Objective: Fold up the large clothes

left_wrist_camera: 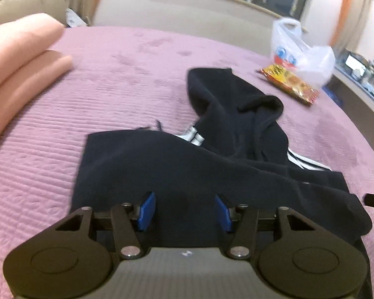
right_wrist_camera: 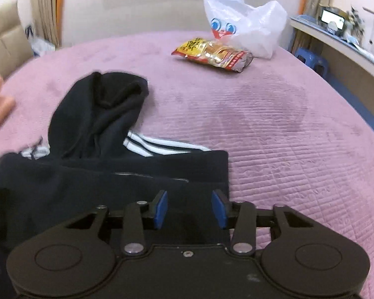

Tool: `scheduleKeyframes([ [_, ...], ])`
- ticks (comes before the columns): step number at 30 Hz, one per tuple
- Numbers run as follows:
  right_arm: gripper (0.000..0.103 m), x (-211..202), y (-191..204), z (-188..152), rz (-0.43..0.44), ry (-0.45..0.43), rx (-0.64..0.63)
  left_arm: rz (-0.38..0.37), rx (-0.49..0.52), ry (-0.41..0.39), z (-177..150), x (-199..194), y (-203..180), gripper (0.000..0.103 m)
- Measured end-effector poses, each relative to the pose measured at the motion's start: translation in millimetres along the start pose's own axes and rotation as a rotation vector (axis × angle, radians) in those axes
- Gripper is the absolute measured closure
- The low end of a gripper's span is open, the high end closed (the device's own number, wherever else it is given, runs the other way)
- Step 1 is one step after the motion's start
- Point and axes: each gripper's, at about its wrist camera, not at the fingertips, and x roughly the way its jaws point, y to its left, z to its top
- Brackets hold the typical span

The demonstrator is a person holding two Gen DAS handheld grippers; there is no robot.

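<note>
Both tools, left (left_wrist_camera: 184, 210) and right (right_wrist_camera: 190, 209), spread over the black hoodie (right_wrist_camera: 107, 174), pinching nothing. Risk: closing grabs one layer only, dragging the fold askew across the bed (right_wrist_camera: 286, 137).

The hoodie (right_wrist_camera: 107, 174) is black, maybe very dark blue in this blurry view, with white stripes (right_wrist_camera: 159, 147) on it. The bed cover (right_wrist_camera: 274, 137) is pinkish purple with thin stitched lines, and it has darker patches. The folded blanket (left_wrist_camera: 17, 57) is peach pink. The plastic bag (right_wrist_camera: 246, 25) is white with blue cartoon eyes and a red mouth. The snack packet (right_wrist_camera: 212, 53) is yellow, red and brown. The fingers (right_wrist_camera: 160, 209) have blue pads on black arms.
</note>
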Motion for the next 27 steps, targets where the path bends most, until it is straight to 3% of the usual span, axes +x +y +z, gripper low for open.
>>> scheduleKeyframes([
  [1,0.102,6.9,2.4,-2.7,-0.008,0.031,-0.008,0.017,0.003,0.03,-0.7,9.3,-1.0,0.059],
  [3,0.103,26.9,-0.7,-10.5,-0.012,0.11,0.032,0.031,-0.017,0.083,-6.6,28.2,4.7,0.077],
  [5,0.103,48.2,-4.7,-20.8,-0.03,0.205,0.069,0.05,-0.018,0.123,-14.1,43.0,11.3,0.084],
  [11,0.103,60.0,-24.7,-15.8,0.011,0.292,0.211,0.028,-0.006,0.173,-5.0,45.5,15.4,0.084],
  [13,0.103,57.6,-25.5,-10.5,0.016,0.305,0.204,-0.023,-0.025,0.171,2.0,33.2,18.4,0.084],
  [15,0.093,37.8,-25.5,-1.0,0.05,0.262,0.209,-0.071,-0.029,0.128,12.4,13.8,19.9,0.082],
  [20,0.09,-12.2,-16.7,16.9,0.092,0.101,0.135,-0.143,0.065,-0.002,65.0,-5.8,1.1,0.08],
  [24,0.09,-8.2,-0.9,38.4,0.173,0.021,0.107,-0.194,0.088,-0.047,112.7,25.9,-28.5,0.067],
  [27,0.09,14.8,13.2,54.3,0.202,0.008,0.094,-0.212,0.069,-0.027,142.2,70.6,-48.5,0.067],
])
